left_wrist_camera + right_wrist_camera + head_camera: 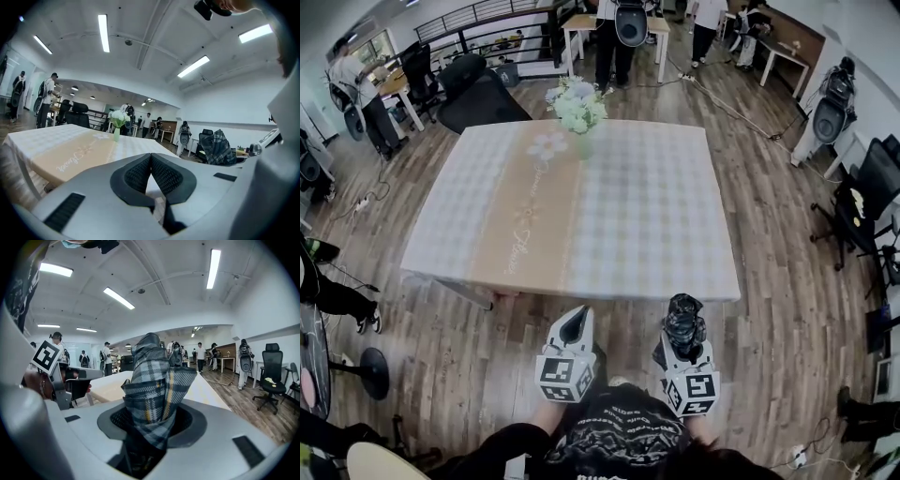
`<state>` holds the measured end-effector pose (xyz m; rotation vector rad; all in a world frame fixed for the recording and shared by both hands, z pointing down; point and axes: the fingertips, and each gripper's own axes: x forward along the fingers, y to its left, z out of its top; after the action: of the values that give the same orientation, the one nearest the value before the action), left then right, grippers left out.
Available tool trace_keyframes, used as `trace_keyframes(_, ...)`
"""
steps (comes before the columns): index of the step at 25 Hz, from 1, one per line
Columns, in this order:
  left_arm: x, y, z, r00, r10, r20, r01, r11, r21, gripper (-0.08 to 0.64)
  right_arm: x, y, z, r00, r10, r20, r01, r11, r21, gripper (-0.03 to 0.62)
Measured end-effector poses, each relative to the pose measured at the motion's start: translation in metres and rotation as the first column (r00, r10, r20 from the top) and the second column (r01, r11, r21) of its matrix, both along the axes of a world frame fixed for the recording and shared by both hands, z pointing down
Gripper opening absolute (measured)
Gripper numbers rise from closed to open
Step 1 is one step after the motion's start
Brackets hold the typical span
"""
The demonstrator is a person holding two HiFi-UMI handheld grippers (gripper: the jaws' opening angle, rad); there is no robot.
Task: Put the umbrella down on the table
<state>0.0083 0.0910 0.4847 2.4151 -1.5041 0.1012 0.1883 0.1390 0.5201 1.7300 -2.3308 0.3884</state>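
Plaid umbrella [152,380] held clear of the table [656,216]
Grey-and-dark checked fabric with a yellow stripe is pinched between the 2 jaws of the right gripper [684,339]. The folded bundle stands up out of them, just short of the table's near edge and over the wooden floor [769,356]. The left gripper [575,328] is held beside it, its 2 pads pressed together with nothing between them. On the checked tablecloth a beige runner [530,206] is laid, and a vase of white flowers [578,111] is set near the far edge.
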Motion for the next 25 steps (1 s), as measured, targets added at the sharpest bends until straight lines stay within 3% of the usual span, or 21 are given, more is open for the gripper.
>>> trace_keyframes(5,0.002,-0.045,0.009,0.999,0.044,0.027,-0.044,0.999,-0.01,0.02,0.0,-0.042,0.0,0.999,0.043,-0.003,-0.043,0.999,-0.015,0.186)
trace_keyframes(11,-0.007,-0.121,0.009,0.979,0.133,0.155,-0.139,0.99,0.031,0.018,-0.013,-0.121,-0.018,0.997,0.075,-0.012,-0.075,0.997,-0.01,0.186)
trace_keyframes(20,-0.04,-0.233,0.017,0.975,0.169,0.145,-0.18,0.982,0.064,0.019,-0.041,-0.226,-0.008,0.991,0.136,0.007,-0.136,0.991,0.005,0.186)
trace_keyframes(25,-0.055,-0.269,0.016,0.974,0.182,0.137,-0.191,0.98,0.061,0.019,-0.051,-0.263,-0.007,0.987,0.161,-0.016,-0.161,0.987,-0.012,0.186)
